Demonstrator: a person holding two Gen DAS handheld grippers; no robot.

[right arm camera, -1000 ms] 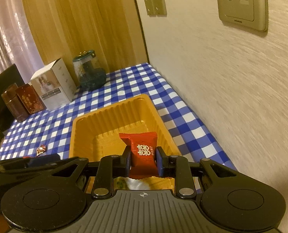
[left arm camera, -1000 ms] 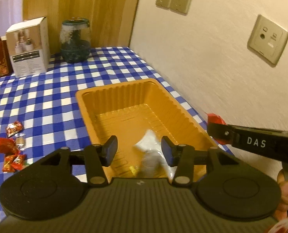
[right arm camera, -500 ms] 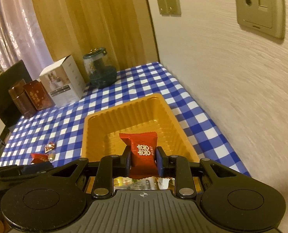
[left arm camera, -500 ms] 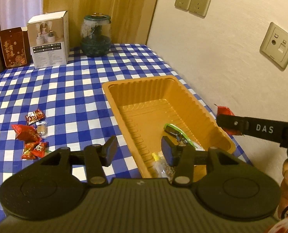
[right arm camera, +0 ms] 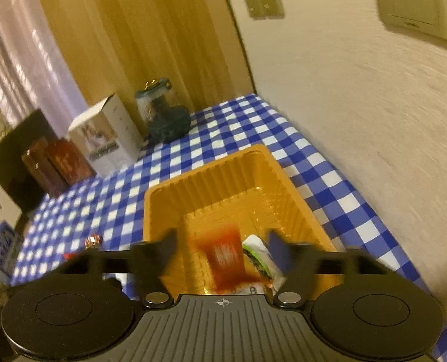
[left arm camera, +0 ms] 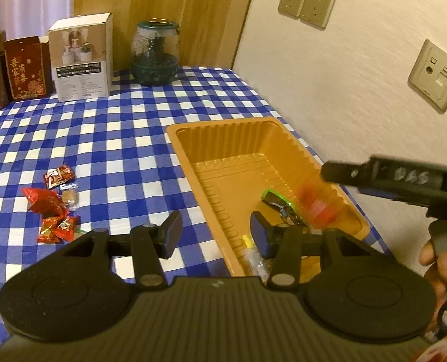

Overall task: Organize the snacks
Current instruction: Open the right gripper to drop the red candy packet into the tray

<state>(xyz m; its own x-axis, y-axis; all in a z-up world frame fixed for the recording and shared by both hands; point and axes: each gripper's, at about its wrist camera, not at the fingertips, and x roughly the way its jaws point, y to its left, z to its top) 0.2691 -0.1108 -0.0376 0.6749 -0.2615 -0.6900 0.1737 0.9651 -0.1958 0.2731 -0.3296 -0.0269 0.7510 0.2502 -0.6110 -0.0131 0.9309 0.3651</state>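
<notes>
Opening at this moment, right gripper (right arm camera: 221, 246) jaws spread apart above the orange tray (right arm camera: 205, 178), no longer pinching the red snack packet (right arm camera: 223, 256) as half a second ago. Packet now loose between the parted jaws, blurred, touching neither pad, inside the near end of the tray beside a green-and-white wrapper (right arm camera: 258, 256). Same packet seen from the left wrist view as a red smear (left arm camera: 316, 205) under the right gripper (left arm camera: 383, 178), next to a green-edged dark wrapper (left arm camera: 279, 203) on the tray floor (left arm camera: 238, 178). Clear yellowish wrapper (left arm camera: 252, 256) at the tray's near corner.

Left gripper (left arm camera: 215, 235) empty, jaws partly spread and unchanged in width, hanging over the tray's near left rim and the blue checked bench (left arm camera: 118, 138). Little shift of this view since half a second ago.

Waiting on the bench well left of the tray: cluster of red candies (left arm camera: 53, 205) with one small tan sweet (left arm camera: 69, 197). Along the back: white box (left arm camera: 81, 57), dark glass jar (left arm camera: 155, 54), red carton (left arm camera: 26, 69). Person's hand (left arm camera: 443, 265) on the right gripper's handle, lower right.
</notes>
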